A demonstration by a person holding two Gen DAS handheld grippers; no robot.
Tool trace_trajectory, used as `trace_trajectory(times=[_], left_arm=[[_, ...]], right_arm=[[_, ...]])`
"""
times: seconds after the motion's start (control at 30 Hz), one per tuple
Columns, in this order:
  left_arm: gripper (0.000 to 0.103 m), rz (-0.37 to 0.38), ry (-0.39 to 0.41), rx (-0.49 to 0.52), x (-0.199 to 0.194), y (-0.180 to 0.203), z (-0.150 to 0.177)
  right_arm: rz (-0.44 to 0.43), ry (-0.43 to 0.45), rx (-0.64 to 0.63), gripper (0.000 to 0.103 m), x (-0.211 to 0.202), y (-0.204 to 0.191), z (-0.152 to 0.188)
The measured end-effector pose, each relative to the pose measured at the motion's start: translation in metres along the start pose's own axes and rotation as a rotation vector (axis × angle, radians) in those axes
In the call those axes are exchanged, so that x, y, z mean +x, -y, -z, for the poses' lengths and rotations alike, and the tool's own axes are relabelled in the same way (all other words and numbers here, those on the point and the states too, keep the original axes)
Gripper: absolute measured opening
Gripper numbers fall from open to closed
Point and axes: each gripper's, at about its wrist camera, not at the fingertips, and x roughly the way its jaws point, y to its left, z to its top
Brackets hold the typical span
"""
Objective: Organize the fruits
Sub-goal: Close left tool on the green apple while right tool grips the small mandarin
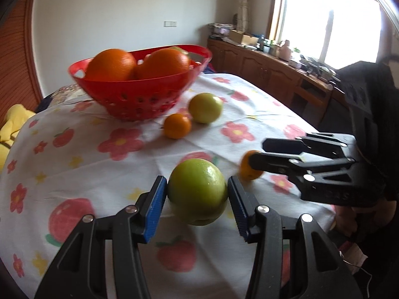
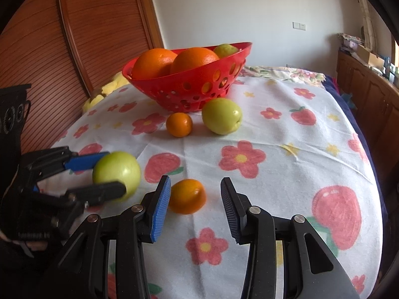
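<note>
My left gripper has its blue pads pressed on both sides of a green apple low over the flowered cloth; in the right wrist view the same apple sits between those fingers. My right gripper is open, and a small orange lies by its left pad, clear of the right pad. A red basket at the back holds two big oranges and a green fruit. In front of it lie another green apple and a small orange.
The flowered cloth covers a bed or table. A wooden slatted panel stands at the back left. A wooden cabinet with clutter runs under the window on the right. A yellow soft thing lies at the left edge.
</note>
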Motion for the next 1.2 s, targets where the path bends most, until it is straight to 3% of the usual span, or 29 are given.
trace_trajectory(times=[0.47,0.67,1.2], left_arm=[[0.05,-0.055,0.012,0.006,0.007,-0.012,0.005],[0.05,-0.043,0.017,-0.006,0.008,-0.015,0.005],[0.05,-0.031,0.005,0.002,0.012,-0.012,0.007]], right_arm=[[0.007,-0.031,-0.007,0.042,0.009,-0.009,0.005],[0.009,-0.035,0.003,0.036,0.014,-0.008,0.009],[-0.004,-0.021,0.013,0.036,0.012,-0.006,0.009]])
